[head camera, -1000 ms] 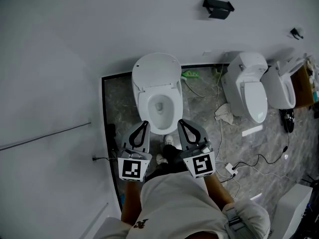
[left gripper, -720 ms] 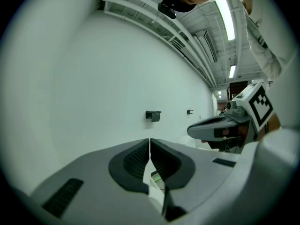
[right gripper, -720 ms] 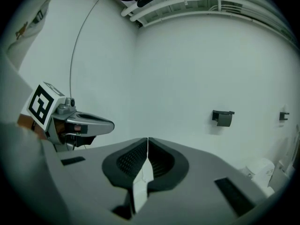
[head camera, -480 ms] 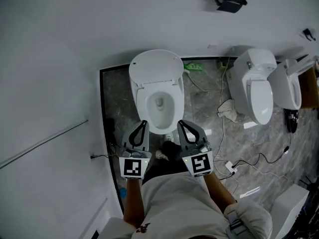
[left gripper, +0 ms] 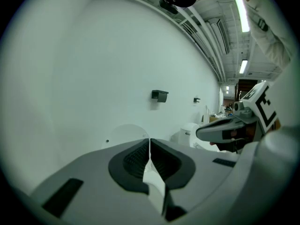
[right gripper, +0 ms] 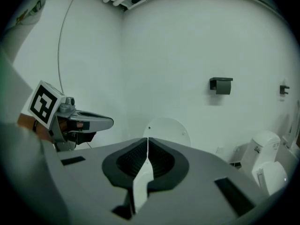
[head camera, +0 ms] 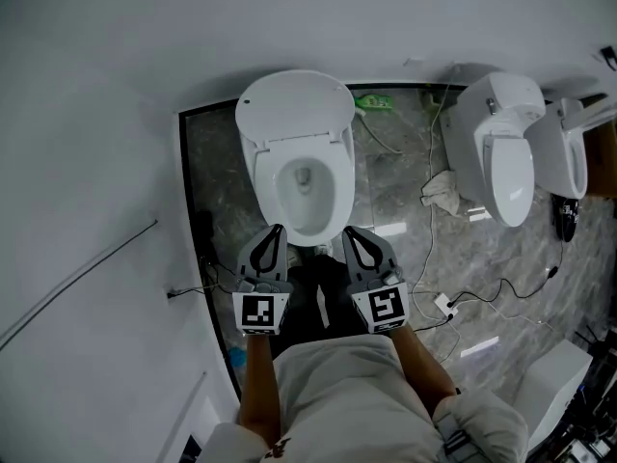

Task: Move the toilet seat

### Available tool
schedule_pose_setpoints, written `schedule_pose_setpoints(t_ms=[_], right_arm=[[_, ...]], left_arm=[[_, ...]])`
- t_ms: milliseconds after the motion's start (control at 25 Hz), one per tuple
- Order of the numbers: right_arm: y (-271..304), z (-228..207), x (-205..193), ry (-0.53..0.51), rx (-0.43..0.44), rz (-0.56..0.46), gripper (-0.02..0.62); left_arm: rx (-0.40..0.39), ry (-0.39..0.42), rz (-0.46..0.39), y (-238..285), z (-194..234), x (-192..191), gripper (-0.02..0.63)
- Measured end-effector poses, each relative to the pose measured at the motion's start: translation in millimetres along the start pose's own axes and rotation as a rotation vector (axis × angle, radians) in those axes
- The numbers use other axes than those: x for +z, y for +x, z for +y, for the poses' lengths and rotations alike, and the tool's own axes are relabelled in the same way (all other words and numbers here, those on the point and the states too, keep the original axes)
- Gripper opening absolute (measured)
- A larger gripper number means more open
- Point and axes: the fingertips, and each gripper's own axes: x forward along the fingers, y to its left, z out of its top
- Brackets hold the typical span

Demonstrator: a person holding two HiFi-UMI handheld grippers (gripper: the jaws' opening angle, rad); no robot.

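Note:
A white toilet [head camera: 301, 196] stands against the wall, its lid [head camera: 294, 109] raised upright. A white ring lies round the bowl opening; I cannot tell whether it is the seat or the bare rim. My left gripper [head camera: 276, 229] and right gripper [head camera: 348, 231] hang side by side just in front of the bowl's near edge, apart from it. Both are shut with nothing between the jaws. In the left gripper view the shut left gripper [left gripper: 149, 140] points at the round lid [left gripper: 123, 134]. In the right gripper view the right gripper [right gripper: 147, 139] does the same, lid [right gripper: 168, 128] beyond it.
Two more white toilets [head camera: 509, 167] [head camera: 567, 157] stand to the right. A crumpled rag [head camera: 442, 189] and loose cables [head camera: 482, 309] lie on the grey marble floor between them. A black holder [right gripper: 221, 85] hangs on the wall. White walls close in on the left and behind.
The toilet has slid up and left in the head view and looks larger, as the view came nearer. Both grippers stay shut and side by side.

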Motion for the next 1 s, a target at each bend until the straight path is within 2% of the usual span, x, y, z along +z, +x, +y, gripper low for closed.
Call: schedule_pose_setpoints(t_ms=[360, 1000], right_arm=[[18, -2, -64, 0.072, -0.079, 0.079, 0.023], [44, 5, -155, 0.134, -0.141, 0.168, 0.023]], left_arm=[[-0.068, -0.029, 0.064, 23, -2, -58, 0.025], [-0.11, -0.056, 0.134, 44, 5, -152, 0.025]])
